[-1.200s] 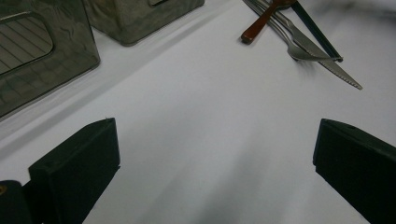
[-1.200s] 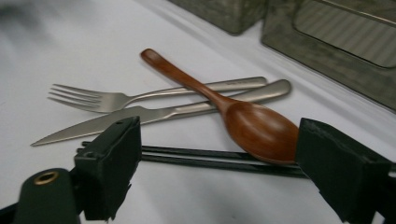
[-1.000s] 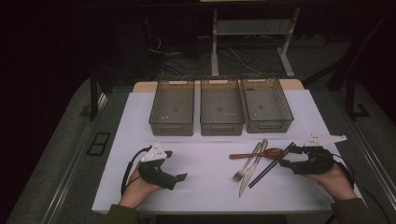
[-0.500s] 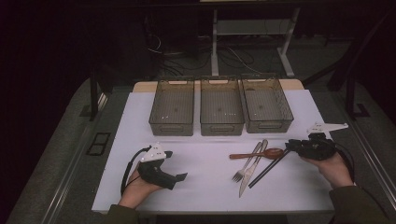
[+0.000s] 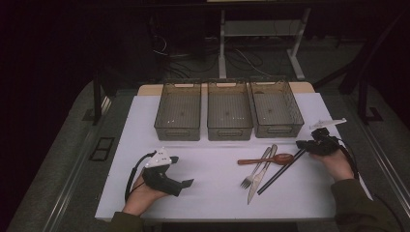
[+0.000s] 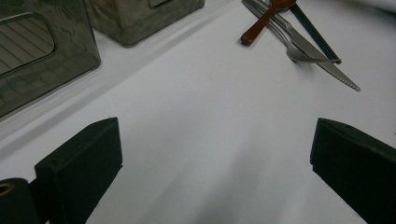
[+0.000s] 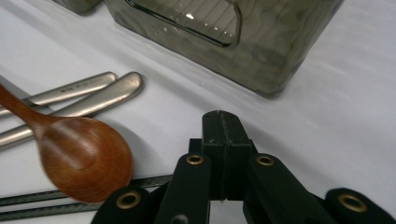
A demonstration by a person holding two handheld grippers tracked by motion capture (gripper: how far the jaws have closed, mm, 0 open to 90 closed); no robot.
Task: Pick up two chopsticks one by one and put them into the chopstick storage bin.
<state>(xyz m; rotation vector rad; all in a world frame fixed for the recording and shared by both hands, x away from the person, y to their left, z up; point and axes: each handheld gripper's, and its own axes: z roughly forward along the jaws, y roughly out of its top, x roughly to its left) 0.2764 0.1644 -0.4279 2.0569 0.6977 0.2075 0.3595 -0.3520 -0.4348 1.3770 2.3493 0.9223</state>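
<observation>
A wooden spoon (image 5: 266,159), a fork (image 5: 255,169), a knife (image 5: 261,177) and black chopsticks (image 5: 280,173) lie together right of the table's middle. My right gripper (image 5: 300,144) sits at the chopsticks' far end, beside the spoon's bowl. In the right gripper view its jaws are pressed together (image 7: 223,135) with nothing seen between them; the spoon (image 7: 79,158) and chopsticks (image 7: 56,200) lie just left of them. My left gripper (image 5: 186,183) rests on the table at front left. It stands wide open (image 6: 210,158) over bare white surface, facing the cutlery (image 6: 299,49).
Three empty smoky plastic bins stand side by side at the back: left (image 5: 177,131), middle (image 5: 229,131), right (image 5: 280,129). The right bin's corner (image 7: 261,70) is close beyond my right gripper. The white table top (image 5: 212,164) ends at the front edge near both hands.
My right gripper has moved away from the person, from the front right up to the far end of the chopsticks. The left gripper has stayed put.
</observation>
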